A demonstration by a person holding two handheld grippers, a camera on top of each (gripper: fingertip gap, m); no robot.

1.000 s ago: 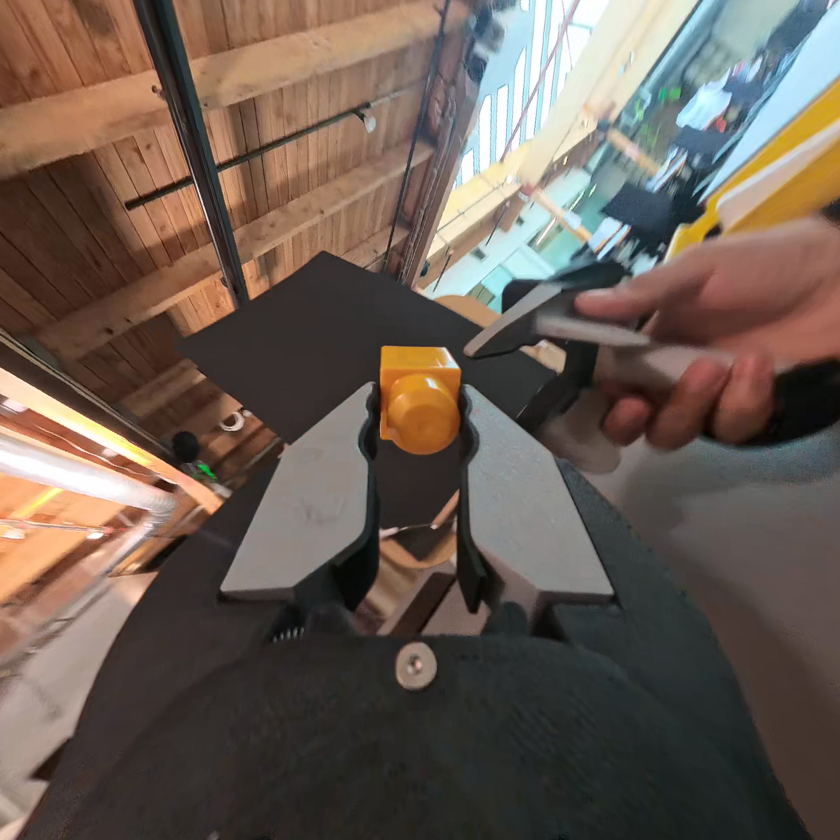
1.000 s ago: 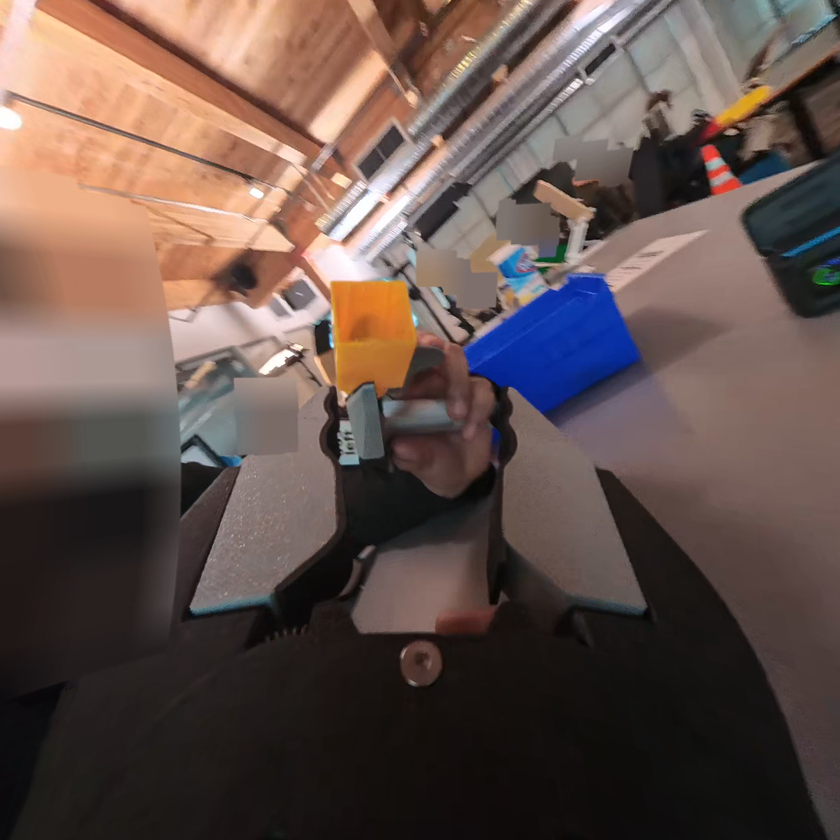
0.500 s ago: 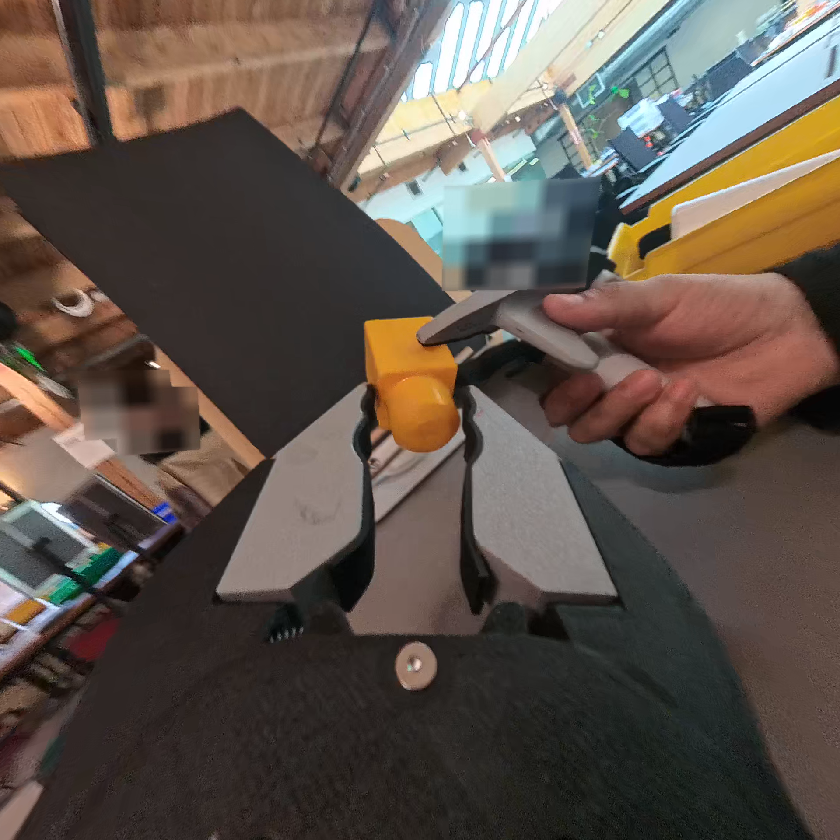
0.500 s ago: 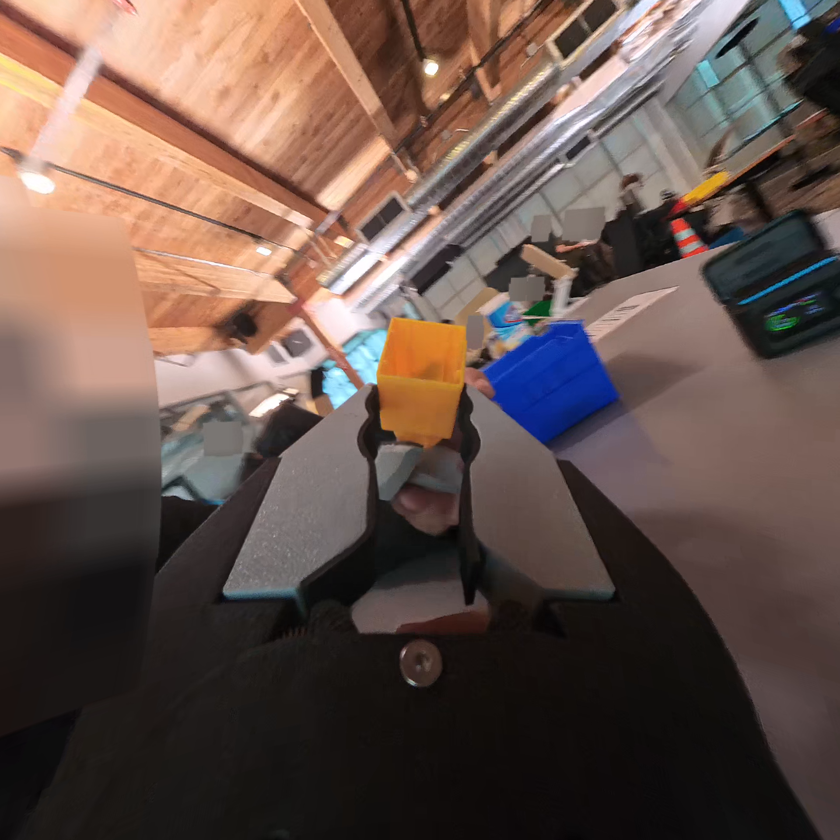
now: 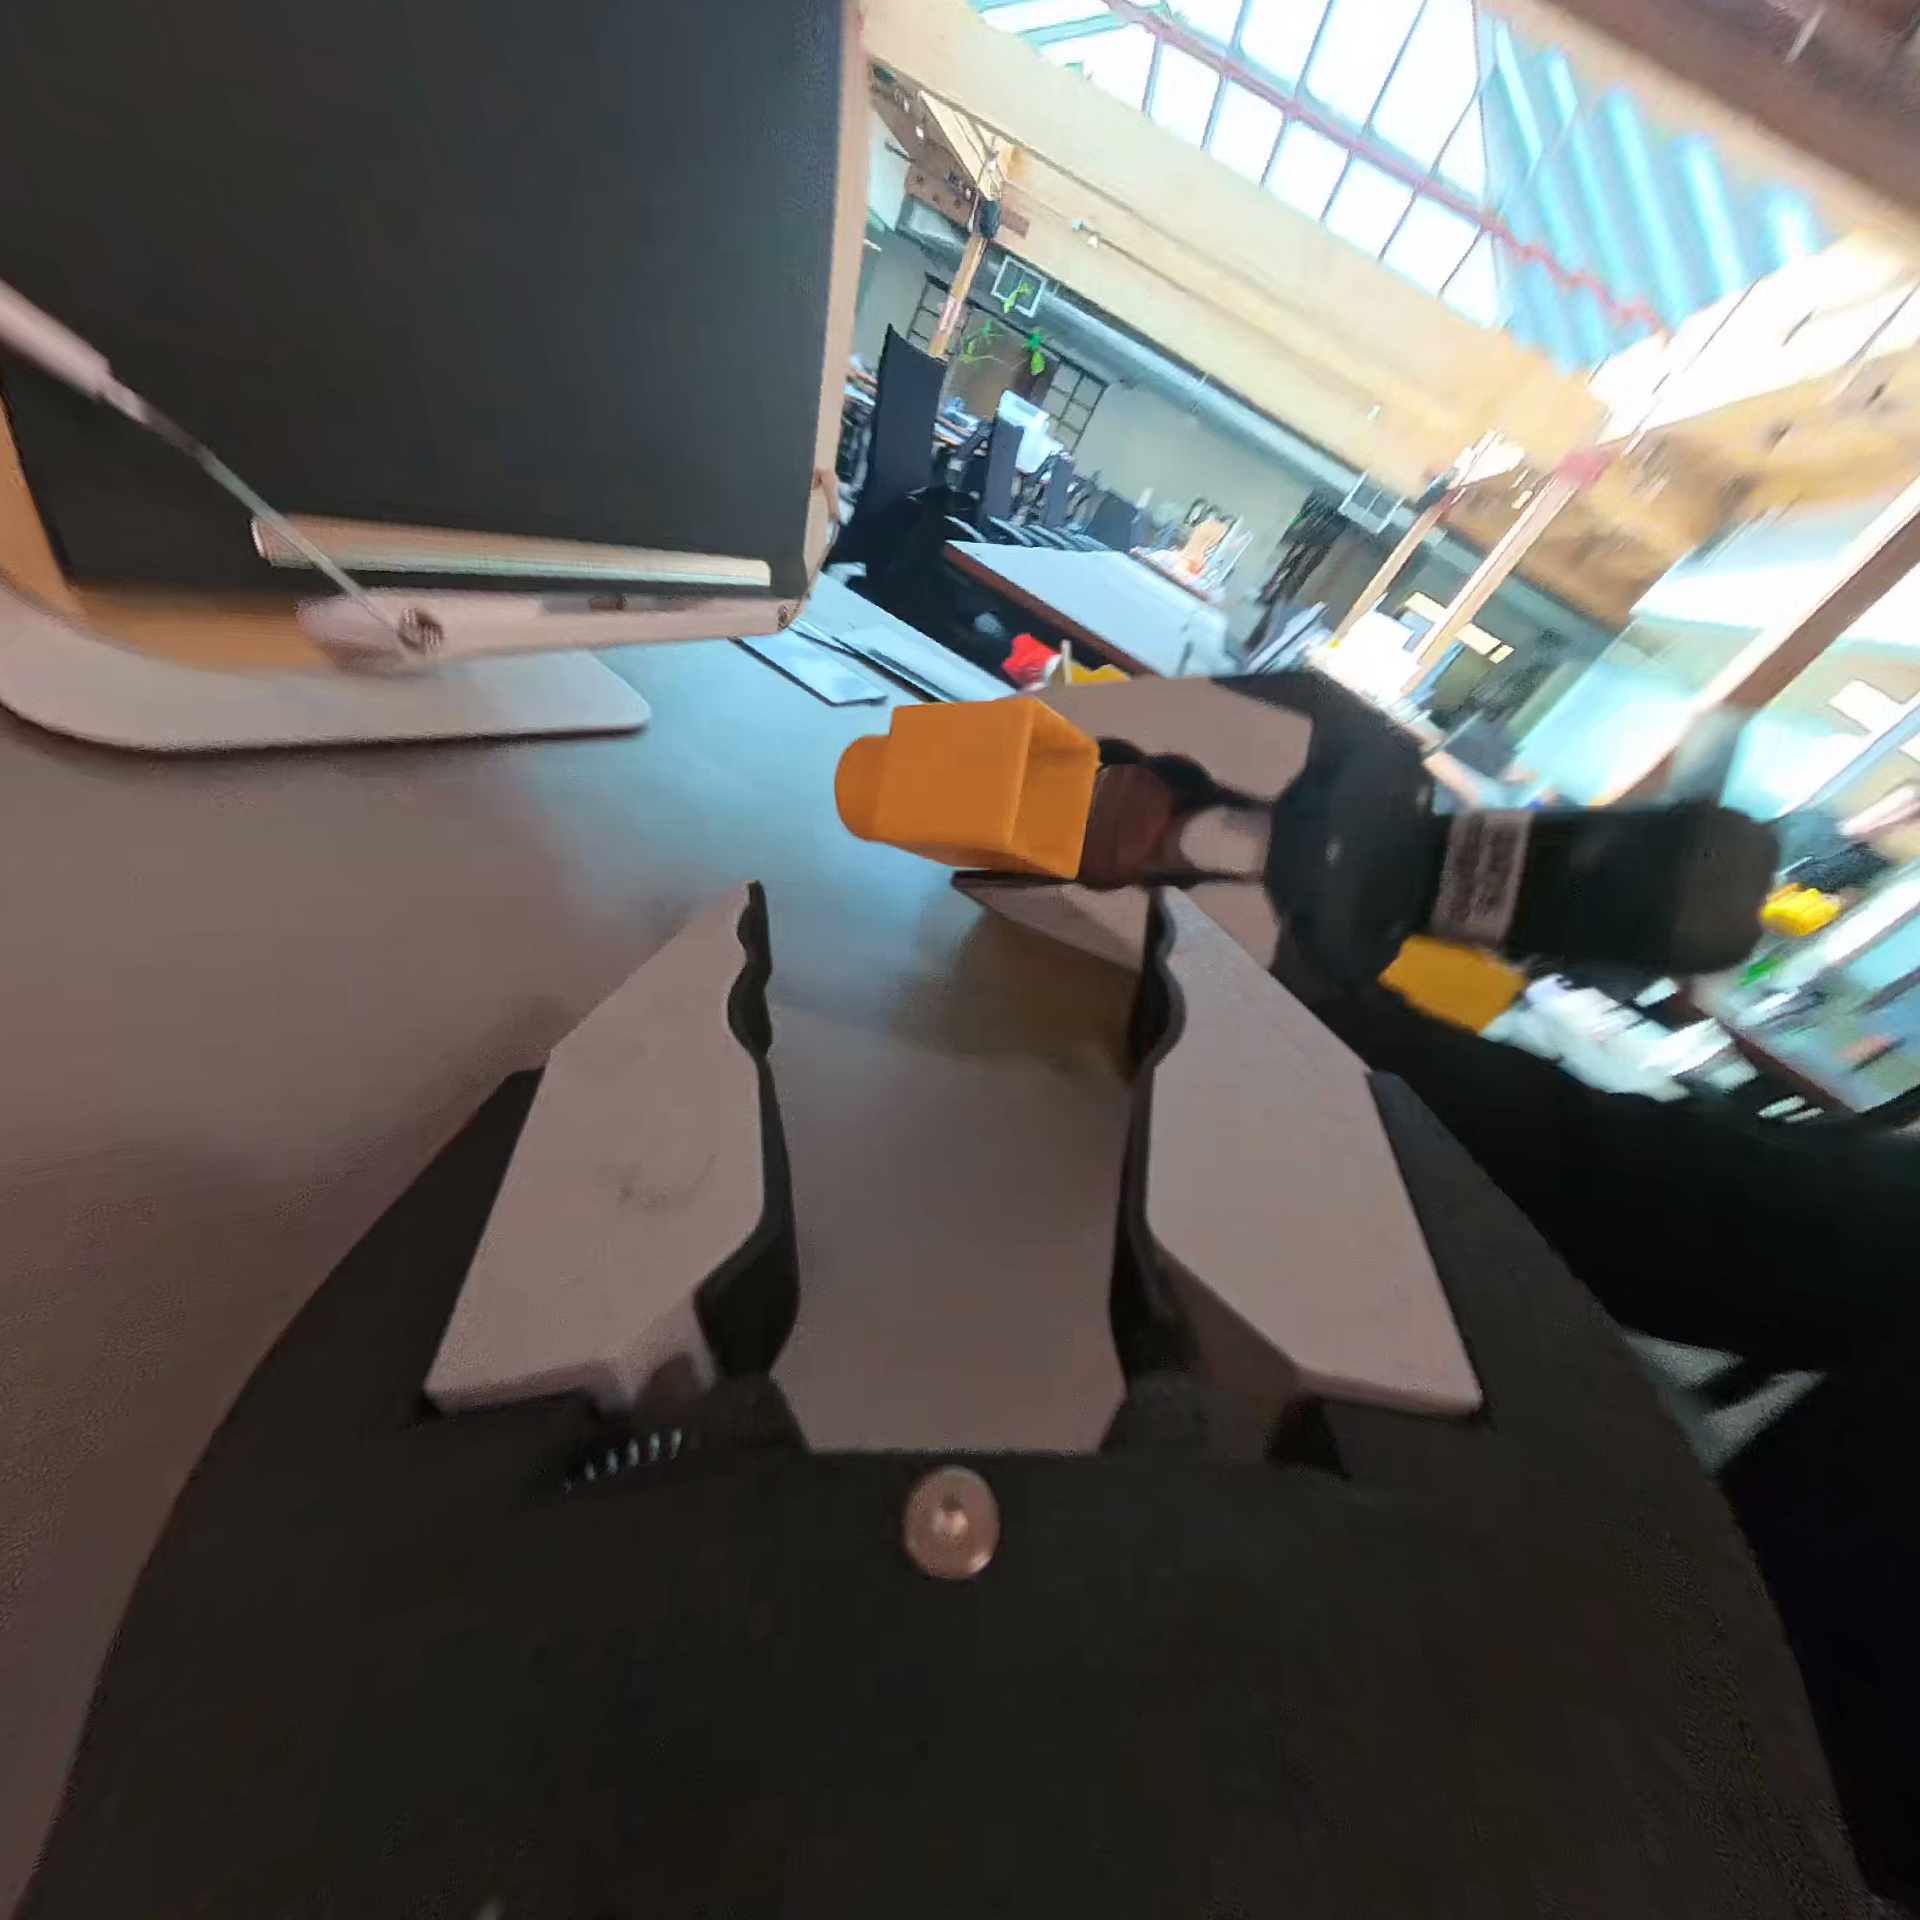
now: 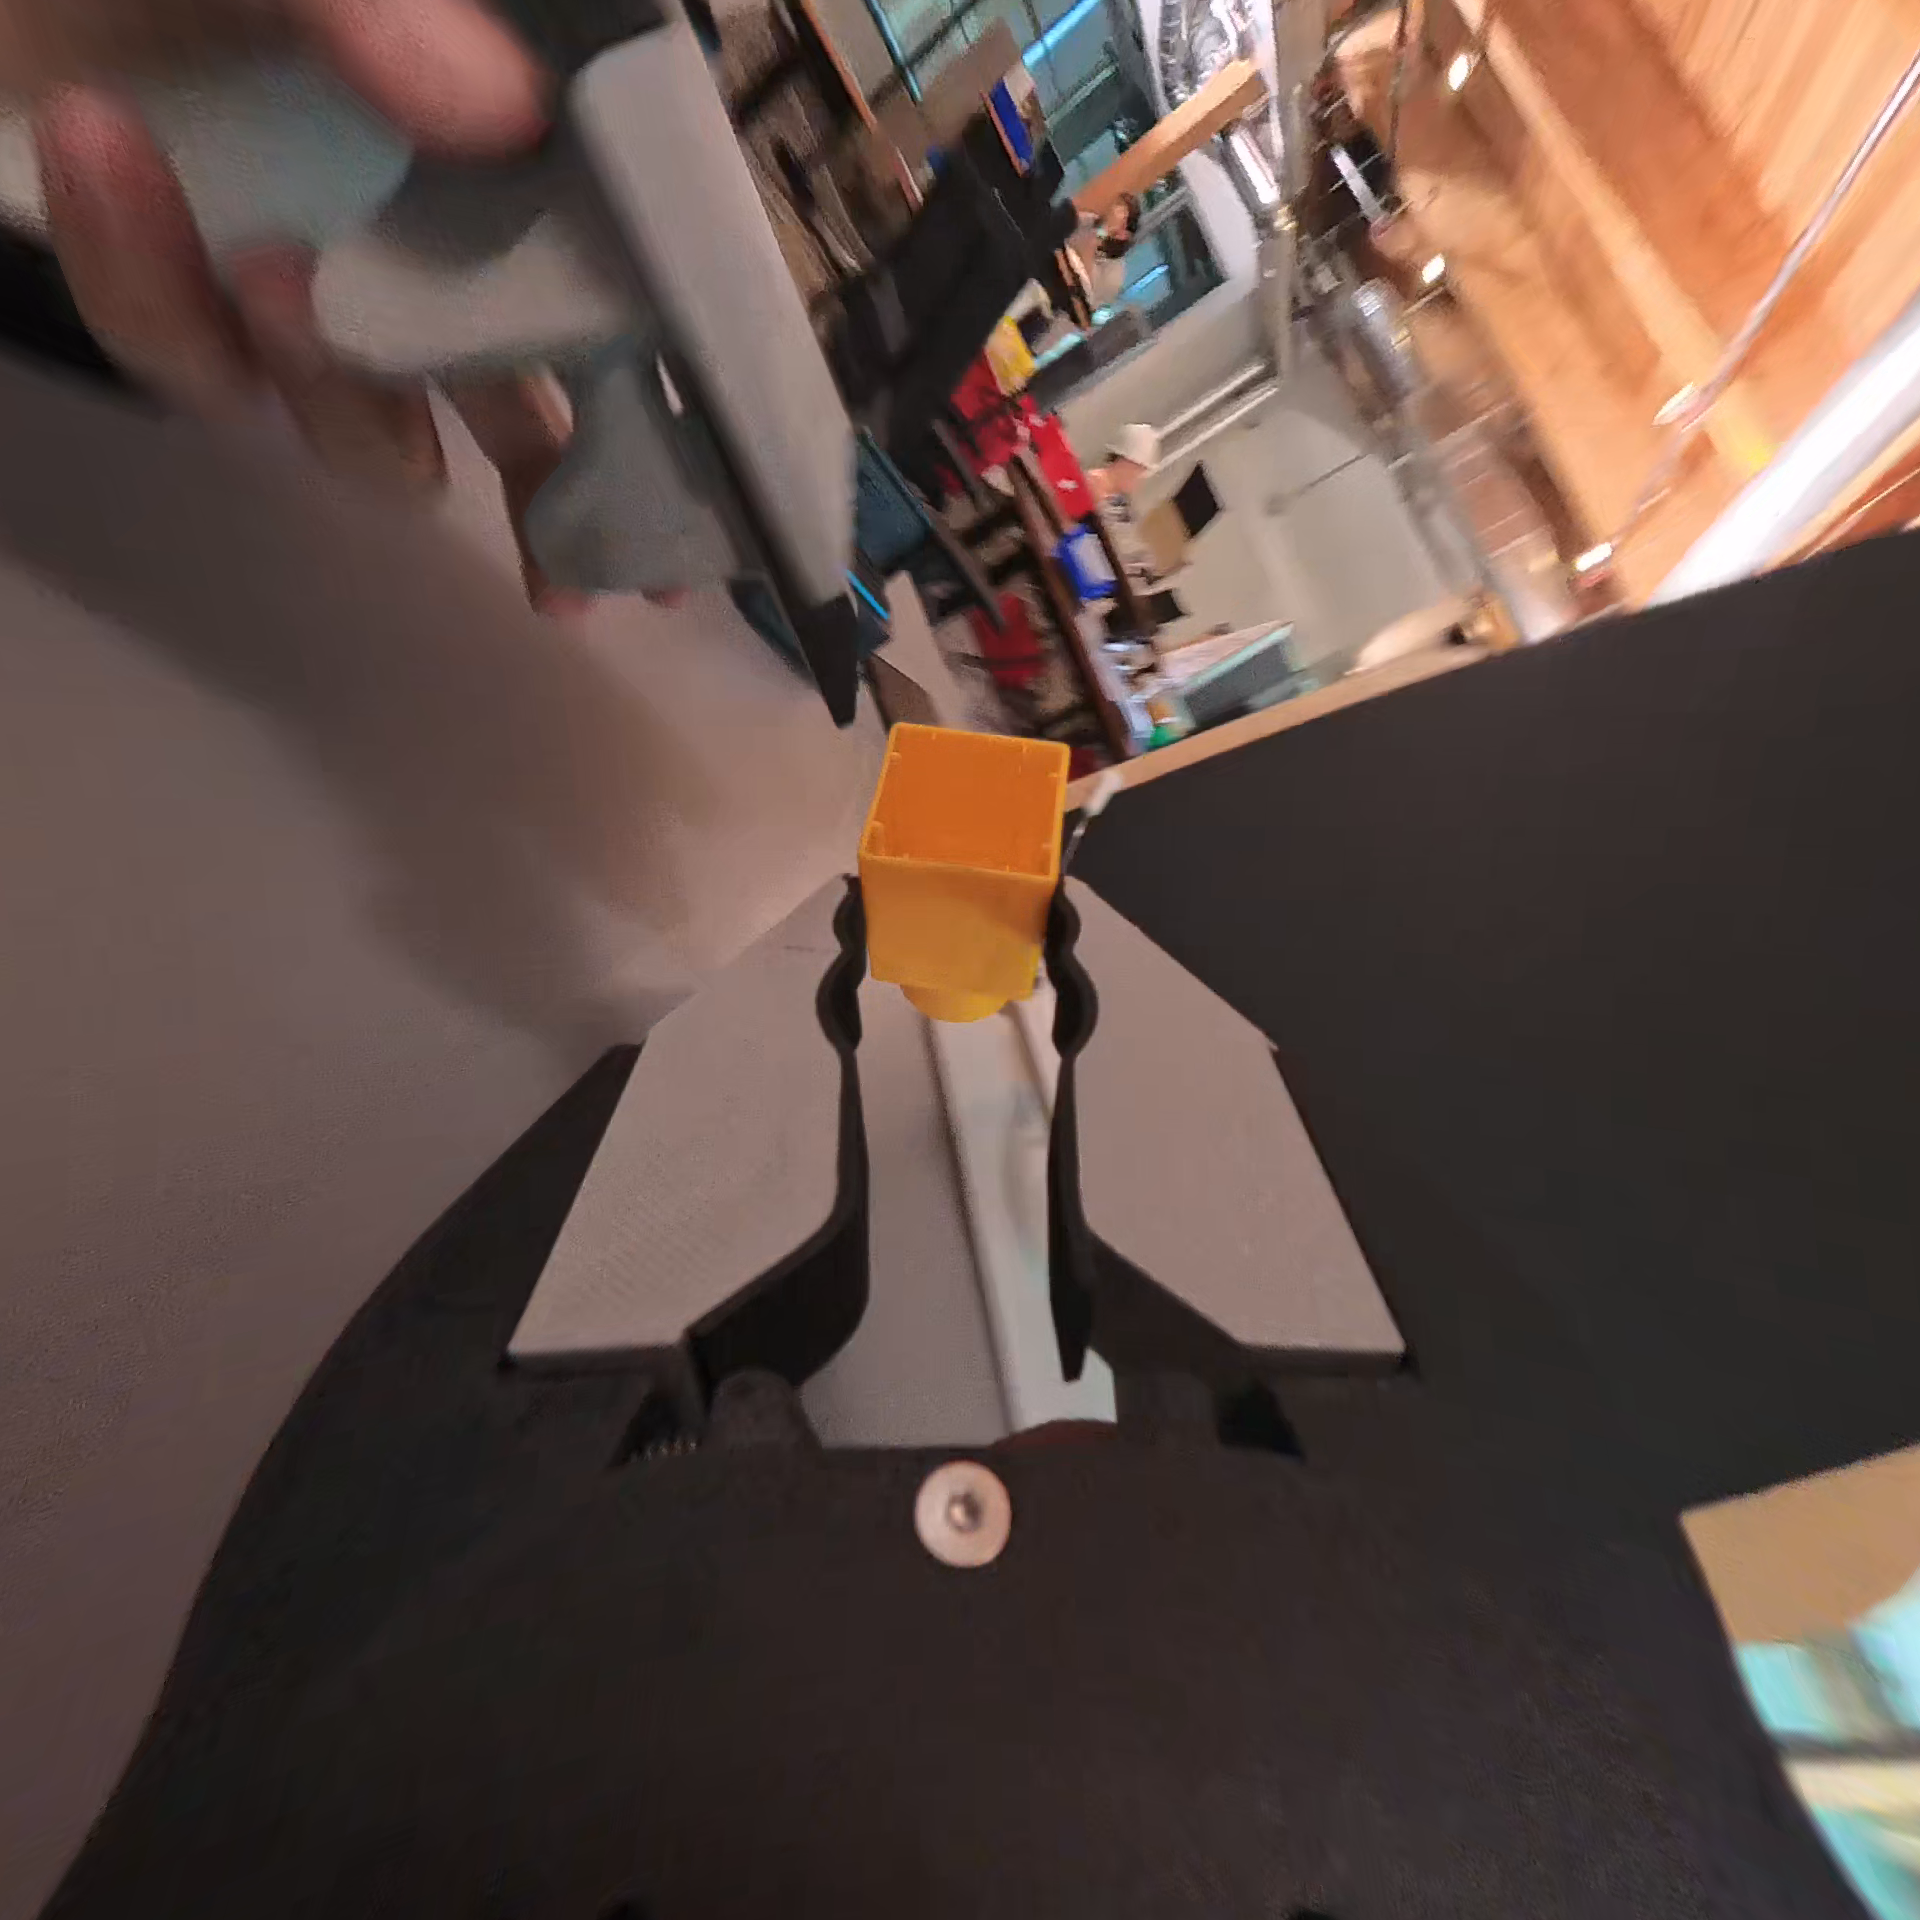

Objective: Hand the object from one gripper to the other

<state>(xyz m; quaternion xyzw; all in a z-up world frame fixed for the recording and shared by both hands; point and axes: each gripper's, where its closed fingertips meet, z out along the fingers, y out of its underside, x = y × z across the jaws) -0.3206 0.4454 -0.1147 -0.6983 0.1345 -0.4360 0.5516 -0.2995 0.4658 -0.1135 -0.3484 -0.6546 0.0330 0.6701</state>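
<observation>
Right up close in the right wrist view, our right gripper (image 6: 956,935) has its grey fingers pinched in on the orange plastic block with a square hollow body and a round stub (image 6: 961,883), clamped across two flat opposite sides, open mouth facing away from us and the stub tucked back between the fingers. In the left wrist view our left gripper (image 5: 951,966) stands wide open with nothing between its fingers, and the orange block (image 5: 961,795) hangs just beyond its tips, off to the right, held out sideways by the right gripper (image 5: 1174,821), stub end pointing left. We judge this piece light and stiff, a thin-walled printed part, smooth enough to slip if only a corner is caught; the flat walls are the place to hold, the round stub a second choice. Squeezing hard near the open rim could flex it. Beneath lies the grey tabletop (image 5: 312,987), farther back a black upright panel on a pale base (image 5: 416,260), and beyond that a blurred hall.
</observation>
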